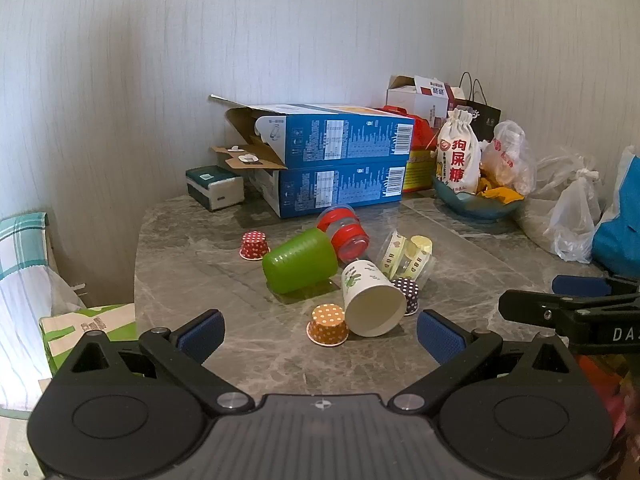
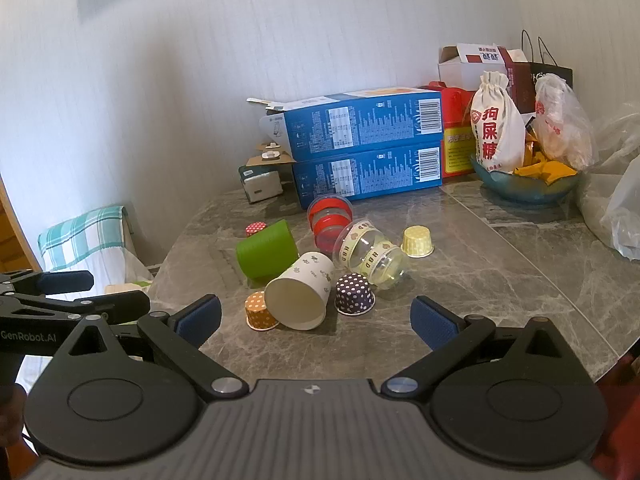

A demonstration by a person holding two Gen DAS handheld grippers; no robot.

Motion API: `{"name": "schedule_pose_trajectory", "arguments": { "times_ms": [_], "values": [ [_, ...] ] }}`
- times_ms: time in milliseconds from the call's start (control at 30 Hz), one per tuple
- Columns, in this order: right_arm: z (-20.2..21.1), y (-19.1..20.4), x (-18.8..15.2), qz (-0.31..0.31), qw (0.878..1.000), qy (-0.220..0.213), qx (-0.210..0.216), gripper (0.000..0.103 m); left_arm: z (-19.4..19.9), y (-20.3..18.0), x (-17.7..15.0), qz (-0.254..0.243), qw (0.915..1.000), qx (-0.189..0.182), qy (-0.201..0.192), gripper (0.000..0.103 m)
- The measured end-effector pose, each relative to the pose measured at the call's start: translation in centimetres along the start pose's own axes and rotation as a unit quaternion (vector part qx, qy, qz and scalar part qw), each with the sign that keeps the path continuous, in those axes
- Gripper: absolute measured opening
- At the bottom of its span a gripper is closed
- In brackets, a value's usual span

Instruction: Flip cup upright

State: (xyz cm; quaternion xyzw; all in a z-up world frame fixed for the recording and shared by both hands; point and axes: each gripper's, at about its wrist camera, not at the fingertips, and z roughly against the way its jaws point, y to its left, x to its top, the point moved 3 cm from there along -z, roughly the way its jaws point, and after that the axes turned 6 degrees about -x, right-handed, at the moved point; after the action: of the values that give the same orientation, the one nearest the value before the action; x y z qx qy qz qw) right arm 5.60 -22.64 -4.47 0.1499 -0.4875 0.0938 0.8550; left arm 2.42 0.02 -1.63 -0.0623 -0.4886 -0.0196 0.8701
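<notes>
Right wrist: both tongs gape, holding nothing.
White cup (image 2: pixel 299 295) lies on its side at 12 o'clock of the right gripper (image 2: pixel 316 322), mouth toward it; left gripper (image 1: pixel 320 332) likewise faces it, beside the green cup (image 1: pixel 300 260).
</notes>
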Motion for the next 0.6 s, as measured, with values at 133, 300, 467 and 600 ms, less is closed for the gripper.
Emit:
{"name": "schedule_pose_trajectory", "arguments": {
  "times_ms": [133, 300, 467, 600],
  "values": [
    [-0.01, -0.11, -0.04, -0.002, 1.000, 0.002, -0.001, 0.102, 0.03, -0.19, 0.00, 0.000, 1.0000, -0.001, 0.001, 0.103],
    [-0.11, -0.11, -0.04, -0.004, 1.000, 0.004, -0.003, 0.102, 0.19, -0.38, 0.03, 0.001, 1.0000, -0.001, 0.000, 0.103],
    [-0.07, -0.14, -0.05, -0.004, 1.000, 0.004, -0.003, 0.102, 0.05, -0.24, 0.01, 0.000, 1.0000, -0.001, 0.000, 0.103],
    [-0.07, -0.15, -0.05, -0.005, 1.000, 0.004, -0.003, 0.102, 0.01, -0.32, 0.06, 0.001, 1.0000, -0.002, 0.001, 0.103]
  ]
}}
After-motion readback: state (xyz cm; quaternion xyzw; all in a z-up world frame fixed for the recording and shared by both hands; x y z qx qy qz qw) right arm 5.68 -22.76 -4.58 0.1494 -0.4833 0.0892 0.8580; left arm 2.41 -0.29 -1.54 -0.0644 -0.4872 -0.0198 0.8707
